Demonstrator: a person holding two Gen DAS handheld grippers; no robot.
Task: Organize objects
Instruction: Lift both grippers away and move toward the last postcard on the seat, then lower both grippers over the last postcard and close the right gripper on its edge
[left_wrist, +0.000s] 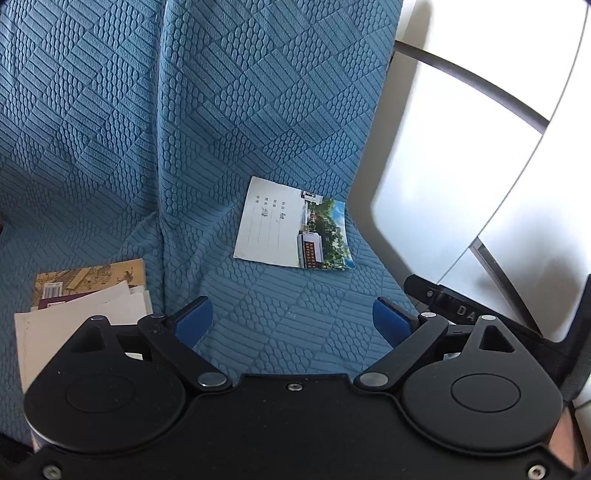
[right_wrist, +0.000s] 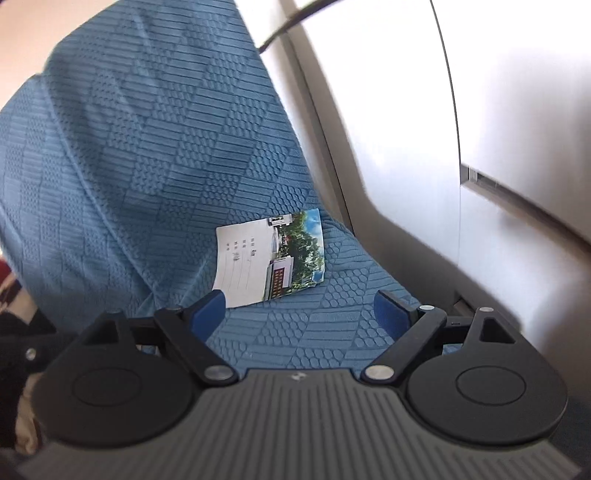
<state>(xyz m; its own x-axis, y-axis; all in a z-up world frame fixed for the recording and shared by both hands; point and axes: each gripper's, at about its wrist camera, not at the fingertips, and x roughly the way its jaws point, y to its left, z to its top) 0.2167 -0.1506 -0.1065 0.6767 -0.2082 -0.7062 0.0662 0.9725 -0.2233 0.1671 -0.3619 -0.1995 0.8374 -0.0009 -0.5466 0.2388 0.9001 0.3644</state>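
Note:
A thin notebook with a white cover and a photo strip lies flat on the blue textured sofa seat. It also shows in the right wrist view. My left gripper is open and empty, a short way in front of the notebook. My right gripper is open and empty; its left fingertip overlaps the notebook's near corner in the image. A stack of books and papers lies on the seat at the left.
The blue sofa backrest rises behind the notebook. A white wall and window frame stand to the right of the sofa. The other gripper's black body shows at the right edge of the left view.

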